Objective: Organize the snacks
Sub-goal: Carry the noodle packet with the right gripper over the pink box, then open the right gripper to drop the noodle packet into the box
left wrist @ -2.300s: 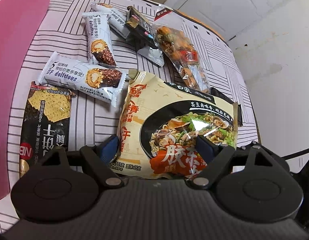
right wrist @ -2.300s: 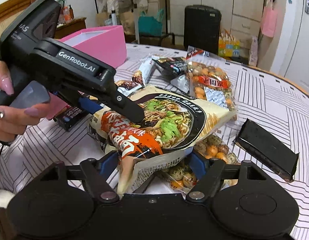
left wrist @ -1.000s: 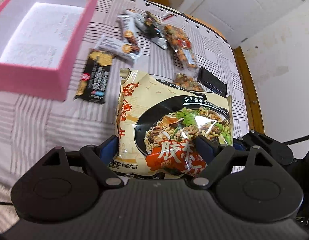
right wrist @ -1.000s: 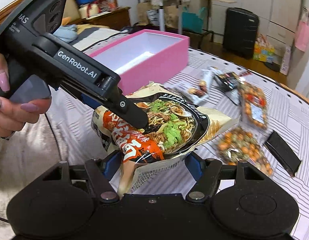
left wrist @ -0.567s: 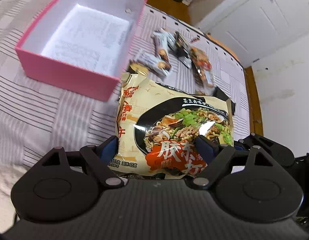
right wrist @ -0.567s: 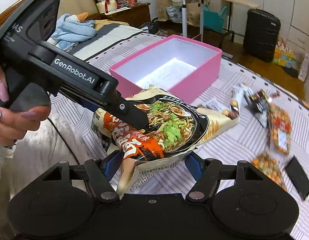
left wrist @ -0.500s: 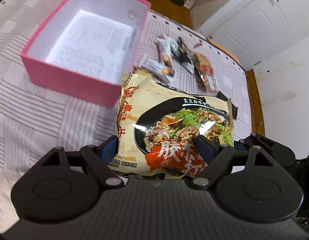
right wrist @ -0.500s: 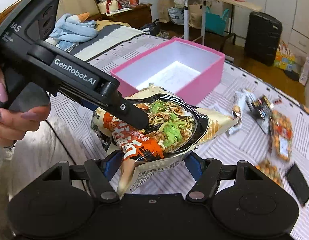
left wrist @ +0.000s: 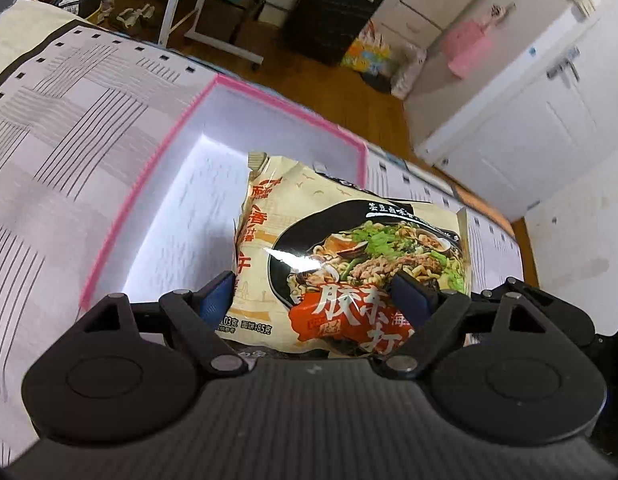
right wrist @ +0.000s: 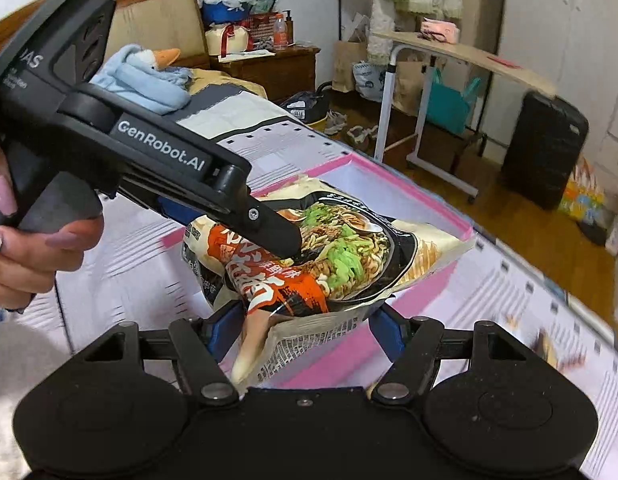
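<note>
Glossy beige film printed with a bowl of noodles covers the instant noodle packet [left wrist: 349,256], which hangs in the air over the open pink box [left wrist: 149,184], held at its near end by both tools at once. The left gripper [left wrist: 315,298] has its blue-padded fingers [left wrist: 217,294] pressed against the two sides of the packet; the packet's lower edge disappears behind the gripper body, so the contact itself is only partly seen. In the right wrist view the left gripper [right wrist: 277,236] reaches in from the left, its upper finger lying on the packet [right wrist: 341,256], its lower finger hidden beneath the wrapper. The right gripper [right wrist: 309,320] closes on the crumpled near end of the same packet, its pads mostly covered by the folded film. A left hand [right wrist: 33,248] with long pink nails grips the handle, cut off by the frame edge. The box's white interior shows on the left, while its right half is blocked by the packet. It sits on a striped cloth [left wrist: 49,128]. At the far right edge of the right wrist view a few snacks [right wrist: 549,344] are too blurred to identify. A black suitcase [right wrist: 545,148] stands behind.
</note>
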### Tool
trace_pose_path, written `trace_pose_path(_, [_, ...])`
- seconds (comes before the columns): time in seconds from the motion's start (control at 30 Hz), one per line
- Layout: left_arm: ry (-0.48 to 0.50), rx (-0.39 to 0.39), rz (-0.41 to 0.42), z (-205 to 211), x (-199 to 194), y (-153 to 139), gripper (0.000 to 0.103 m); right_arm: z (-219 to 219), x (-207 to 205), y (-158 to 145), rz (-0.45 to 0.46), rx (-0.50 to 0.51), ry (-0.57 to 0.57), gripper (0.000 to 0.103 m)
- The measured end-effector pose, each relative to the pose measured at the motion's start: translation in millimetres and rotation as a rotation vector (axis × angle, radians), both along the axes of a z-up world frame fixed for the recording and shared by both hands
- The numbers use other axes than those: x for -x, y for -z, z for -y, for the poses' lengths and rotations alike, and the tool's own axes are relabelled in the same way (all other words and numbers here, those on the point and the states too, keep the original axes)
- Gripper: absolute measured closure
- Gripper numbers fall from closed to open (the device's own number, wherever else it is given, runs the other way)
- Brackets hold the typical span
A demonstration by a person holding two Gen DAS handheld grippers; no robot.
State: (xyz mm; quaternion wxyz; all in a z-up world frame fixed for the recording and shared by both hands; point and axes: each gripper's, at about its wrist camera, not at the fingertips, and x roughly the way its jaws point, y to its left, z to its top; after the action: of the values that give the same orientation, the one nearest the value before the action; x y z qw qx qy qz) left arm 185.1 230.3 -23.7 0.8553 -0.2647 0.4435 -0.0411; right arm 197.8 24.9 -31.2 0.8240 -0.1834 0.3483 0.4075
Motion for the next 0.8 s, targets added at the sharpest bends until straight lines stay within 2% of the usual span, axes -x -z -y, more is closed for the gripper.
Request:
trace_pose_path(0.07, [-0.028, 0.028, 0.02, -13.4, -20.6, 15.4, 0.019, -11.1, -20.4, 8.9, 0.028, 0.017, -0.024, 0.029])
trace_pose_path(0.2, [-0.088, 0.032, 0.031, -28.0, -53.6, 43.1, 0.019, -31.2, -57.2, 28.2, 0.038, 0.047, -0.065, 0.029])
trace_pose_path(0.37, [-0.14, 0.004, -0.017, -35.6, -84.3, 71.2, 0.019, -47.8, -86.2, 51.6, 0.011, 0.096, -0.11, 0.029])
trace_pose_path(0.5, [-0.136, -0.029, -0.049, -28.7, -96.8, 83.3, 0.02, -56.7, -91.5, 60.8, 0.022, 0.187, -0.13, 0.028])
trace_pose_path(0.67, [-0.133, -0.14, -0.047, -8.0, -103.0, 84.7, 0.018, -69.6, -81.5, 71.3, 0.163, 0.363, -0.117, 0.025])
trace_pose_path(0.8, [-0.137, -0.17, -0.025, 0.7, -94.4, 76.4, 0.018, -54.0, -59.4, 60.5, 0.226, 0.332, -0.124, 0.025])
